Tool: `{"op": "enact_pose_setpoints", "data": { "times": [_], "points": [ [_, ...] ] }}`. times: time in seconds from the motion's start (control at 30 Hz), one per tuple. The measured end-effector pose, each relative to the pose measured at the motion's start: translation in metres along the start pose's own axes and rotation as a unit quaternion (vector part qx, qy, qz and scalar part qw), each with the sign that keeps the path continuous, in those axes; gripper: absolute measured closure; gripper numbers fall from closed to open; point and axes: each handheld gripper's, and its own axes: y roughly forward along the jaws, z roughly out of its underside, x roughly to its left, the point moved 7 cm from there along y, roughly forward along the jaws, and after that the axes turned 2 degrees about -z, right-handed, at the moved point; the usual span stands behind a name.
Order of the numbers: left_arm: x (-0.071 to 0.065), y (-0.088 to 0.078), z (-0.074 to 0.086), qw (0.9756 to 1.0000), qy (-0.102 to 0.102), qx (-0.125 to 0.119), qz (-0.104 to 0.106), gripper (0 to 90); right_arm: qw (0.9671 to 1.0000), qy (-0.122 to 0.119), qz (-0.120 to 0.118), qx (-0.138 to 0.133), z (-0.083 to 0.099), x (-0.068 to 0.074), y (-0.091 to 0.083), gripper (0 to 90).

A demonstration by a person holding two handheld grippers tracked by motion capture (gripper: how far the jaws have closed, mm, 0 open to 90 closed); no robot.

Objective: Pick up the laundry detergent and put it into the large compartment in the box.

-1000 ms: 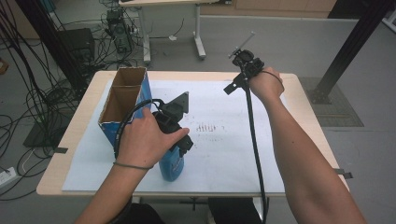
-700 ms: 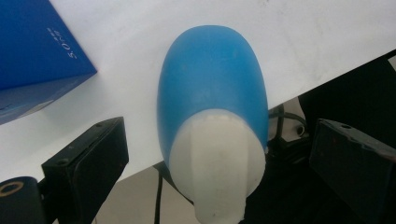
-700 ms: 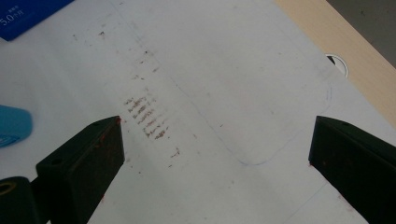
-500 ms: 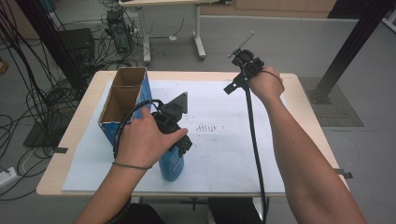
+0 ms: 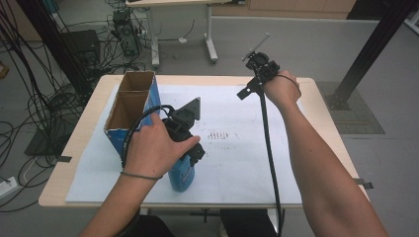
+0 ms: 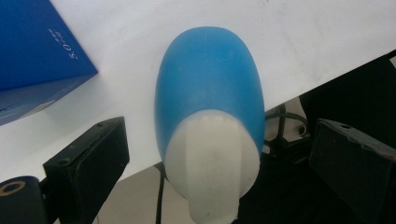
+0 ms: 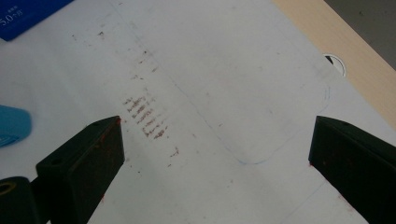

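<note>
Left gripper view: jaws of left gripper point(image 6: 219, 154) wide open astride blue bottle point(image 6: 210, 93), not touching, bottle upright near counter point(image 5: 316, 98) front edge beside blue box point(image 5: 129, 106); risked tipping if closed off-centre; right gripper point(image 7: 215, 154) open, idle.

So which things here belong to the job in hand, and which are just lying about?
In hand:
- blue bottle, between the open jaws of the left tool
- blue cardboard box, open-topped, beside it

Lying about:
- right tool, open above the white sheet
- smudge marks
</note>
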Motion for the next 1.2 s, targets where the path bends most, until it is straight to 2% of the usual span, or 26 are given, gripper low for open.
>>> {"op": "enact_pose_setpoints", "data": {
  "times": [1.1,1.2],
  "points": [
    [-0.0005,0.0018,0.0008,1.0,-0.001,0.0,0.002,4.9,1.0,0.005,-0.008,-0.003,0.0005,0.0009,0.0015,3.4],
    [-0.0006,0.0011,0.0013,1.0,0.004,-0.001,0.004,4.8,0.9999,0.006,-0.007,-0.004,0.0008,0.0008,0.0013,3.3]
  ]
}}
